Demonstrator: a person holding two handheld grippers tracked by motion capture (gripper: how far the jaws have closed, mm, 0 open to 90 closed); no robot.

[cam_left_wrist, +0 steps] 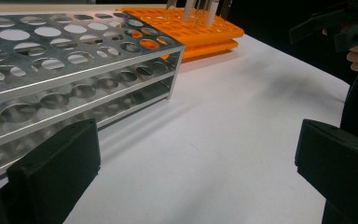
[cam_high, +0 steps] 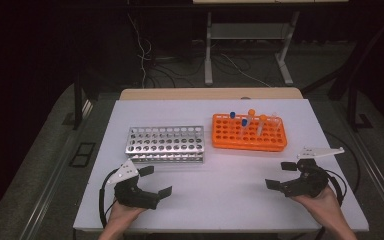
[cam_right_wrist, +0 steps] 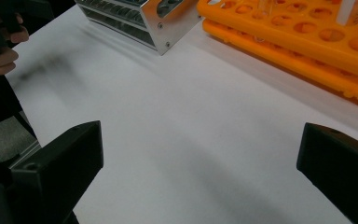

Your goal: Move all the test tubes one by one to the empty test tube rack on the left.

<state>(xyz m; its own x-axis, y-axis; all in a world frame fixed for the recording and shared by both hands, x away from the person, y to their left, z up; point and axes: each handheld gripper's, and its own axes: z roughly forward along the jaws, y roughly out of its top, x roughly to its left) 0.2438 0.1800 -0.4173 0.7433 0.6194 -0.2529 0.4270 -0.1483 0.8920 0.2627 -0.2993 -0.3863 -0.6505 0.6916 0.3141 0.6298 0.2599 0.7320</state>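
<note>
Jaws on both grippers stand wide apart and grip nothing. From the high view, the left gripper (cam_high: 156,181) rests low at the near left of the white table (cam_high: 220,200), held by a hand (cam_high: 125,212) that comes in from the bottom edge, its jaws pointing rightward and slightly away from the person; its grey three-cornered plate (cam_high: 124,171) sits on top. The right gripper (cam_high: 281,175) mirrors it at the near right, held by the other hand (cam_high: 320,202), its jaws pointing leftward toward the table's middle, with its own grey plate (cam_high: 320,151) jutting out to the right. Bare tabletop lies between the two grippers, which are well apart. Just beyond the left gripper stands a silver metal tube rack (cam_high: 165,144), tiered, with rows of round holes; no tubes show in it from any view, and in the left gripper view its near corner (cam_left_wrist: 175,49) sits close ahead of the left jaw. Just to the right of it, apart by a narrow gap, stands an orange plastic tube rack (cam_high: 249,132), ahead of the right gripper. Several capped tubes stand upright in the orange rack's right half: two with blue caps (cam_high: 244,122) and two with orange caps (cam_high: 263,118), and a clear one (cam_high: 275,120) near the far right corner.
</note>
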